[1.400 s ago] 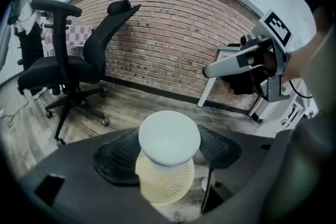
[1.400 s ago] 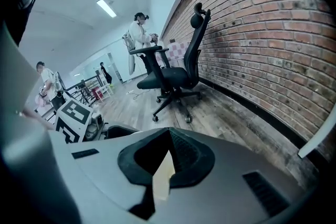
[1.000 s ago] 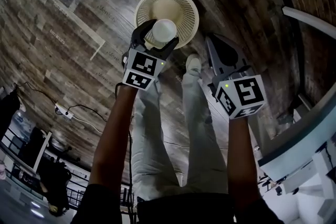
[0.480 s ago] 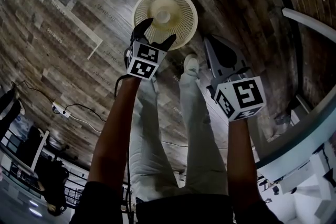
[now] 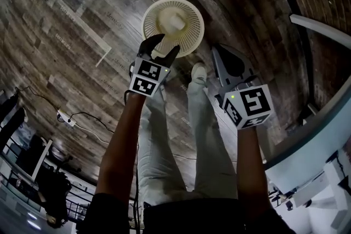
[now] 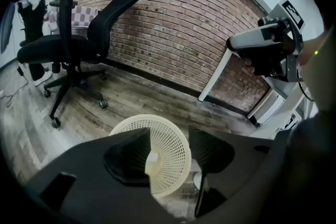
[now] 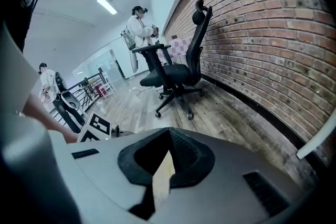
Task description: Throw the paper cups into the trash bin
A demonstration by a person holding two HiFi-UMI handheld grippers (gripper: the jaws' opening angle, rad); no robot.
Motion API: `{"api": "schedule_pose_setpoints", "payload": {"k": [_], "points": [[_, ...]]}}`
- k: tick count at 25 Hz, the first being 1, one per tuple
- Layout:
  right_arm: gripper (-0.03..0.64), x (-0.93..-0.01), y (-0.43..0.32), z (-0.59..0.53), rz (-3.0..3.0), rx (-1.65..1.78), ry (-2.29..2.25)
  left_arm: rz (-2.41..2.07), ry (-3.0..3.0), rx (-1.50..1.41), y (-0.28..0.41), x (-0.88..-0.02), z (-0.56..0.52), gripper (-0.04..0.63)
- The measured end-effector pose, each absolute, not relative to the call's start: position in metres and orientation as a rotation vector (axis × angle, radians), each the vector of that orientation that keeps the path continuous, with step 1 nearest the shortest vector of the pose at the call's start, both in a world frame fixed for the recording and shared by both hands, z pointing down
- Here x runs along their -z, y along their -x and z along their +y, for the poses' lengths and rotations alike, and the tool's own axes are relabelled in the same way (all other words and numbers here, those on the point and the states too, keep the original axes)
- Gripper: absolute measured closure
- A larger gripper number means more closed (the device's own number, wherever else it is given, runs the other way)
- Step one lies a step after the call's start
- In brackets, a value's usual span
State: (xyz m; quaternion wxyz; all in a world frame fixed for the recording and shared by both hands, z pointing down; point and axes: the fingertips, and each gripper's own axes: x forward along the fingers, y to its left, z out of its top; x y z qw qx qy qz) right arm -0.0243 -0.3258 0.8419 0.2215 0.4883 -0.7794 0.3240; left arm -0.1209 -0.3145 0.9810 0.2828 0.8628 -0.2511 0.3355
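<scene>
Your left tongs [image 5: 166,44] hang empty over the trash bin [image 5: 193,35], jaws apart though they have just been narrowing, the paper cup [image 5: 175,22] lies inside it, and your right tongs [image 5: 218,53] are closed on nothing.

Nothing is reading clearly: faint printed words are showing on the floor planks [image 5: 114,22], perhaps one repeated word, but coming out too small to spell, while the left cube [image 5: 147,76] and the right cube [image 5: 249,107] are showing only black-and-white square markers.
</scene>
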Motion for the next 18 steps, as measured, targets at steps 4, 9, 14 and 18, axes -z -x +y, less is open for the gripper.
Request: {"api": "schedule_pose_setpoints", "payload": {"k": [4,9,14,18], "points": [[0.612,-0.816,0.027,-0.327,-2.175,-0.877,-1.347,-0.708,-2.327,-0.874,0.124,-0.946,-0.314,0.408],[0.612,-0.778,0.041,-0.328,-2.217,-0.819,-1.295,-0.755,-2.397,-0.827,0.125,-0.893,-0.321,0.471],[0.612,-0.727,0.058,-0.322,-2.257,-0.756,-1.236,-0.806,-2.428,-0.748,0.127,-0.830,-0.324,0.505],[0.612,-0.691,0.058,-0.317,-2.273,-0.722,-1.232,-0.846,-2.444,-0.687,0.125,-0.782,-0.322,0.526]]}}
